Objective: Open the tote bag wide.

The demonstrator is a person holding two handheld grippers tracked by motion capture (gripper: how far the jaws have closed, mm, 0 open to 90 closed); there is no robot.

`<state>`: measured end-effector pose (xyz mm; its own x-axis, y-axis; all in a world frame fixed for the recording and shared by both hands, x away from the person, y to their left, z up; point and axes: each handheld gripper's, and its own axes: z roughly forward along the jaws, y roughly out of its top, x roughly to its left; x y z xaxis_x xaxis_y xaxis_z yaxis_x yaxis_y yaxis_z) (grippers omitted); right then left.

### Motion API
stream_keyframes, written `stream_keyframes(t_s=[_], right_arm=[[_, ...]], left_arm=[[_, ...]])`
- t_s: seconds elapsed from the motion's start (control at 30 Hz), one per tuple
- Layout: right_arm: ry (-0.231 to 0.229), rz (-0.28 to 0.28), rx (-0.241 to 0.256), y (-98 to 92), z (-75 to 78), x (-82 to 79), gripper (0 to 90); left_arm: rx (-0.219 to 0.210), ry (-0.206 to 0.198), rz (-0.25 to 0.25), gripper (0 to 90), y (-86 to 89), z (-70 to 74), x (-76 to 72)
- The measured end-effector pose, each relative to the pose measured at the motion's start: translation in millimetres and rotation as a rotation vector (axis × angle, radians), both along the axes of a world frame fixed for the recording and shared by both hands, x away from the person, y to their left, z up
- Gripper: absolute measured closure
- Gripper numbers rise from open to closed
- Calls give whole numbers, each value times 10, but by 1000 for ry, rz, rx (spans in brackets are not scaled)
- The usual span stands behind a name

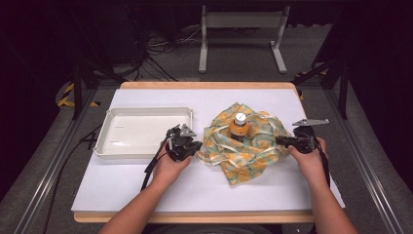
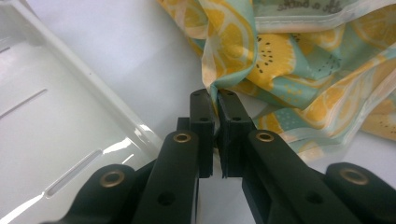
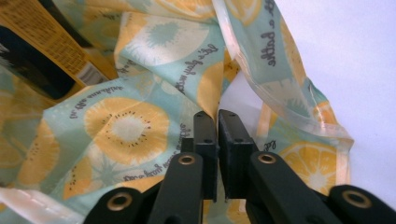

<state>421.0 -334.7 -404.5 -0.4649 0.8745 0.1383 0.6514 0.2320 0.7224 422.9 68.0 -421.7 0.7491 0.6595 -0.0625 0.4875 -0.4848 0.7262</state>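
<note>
Pinching opposite edges of the lemon-print cloth [image 1: 243, 146], left gripper [image 1: 197, 146] and right gripper [image 1: 278, 141] are both clamped on it.

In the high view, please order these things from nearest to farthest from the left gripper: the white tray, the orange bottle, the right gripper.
From the left gripper:
1. White tray, right beside it, on its left.
2. Orange bottle, standing upright in the middle of the lemon-print cloth.
3. Right gripper, at the cloth's far right edge.
</note>
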Motion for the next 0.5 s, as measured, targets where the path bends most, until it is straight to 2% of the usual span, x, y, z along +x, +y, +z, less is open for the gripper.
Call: stream_keyframes(t_s=[0.07,0.17,0.27,0.37,0.5], right_arm=[[-4,4,4,1,21,-7,839],[-21,29,13,13,140,-67,730],[-46,34,11,26,241,-142,671],[-78,40,1,47,326,-201,655],[-140,77,33,169,445,-295,650]], left_arm=[[-2,0,0,861,2,9,-5],[-6,3,-6,863,16,32,-18],[-4,8,-8,864,26,43,-28],[5,16,-10,866,14,48,-41],[18,17,-22,868,-14,48,-51]])
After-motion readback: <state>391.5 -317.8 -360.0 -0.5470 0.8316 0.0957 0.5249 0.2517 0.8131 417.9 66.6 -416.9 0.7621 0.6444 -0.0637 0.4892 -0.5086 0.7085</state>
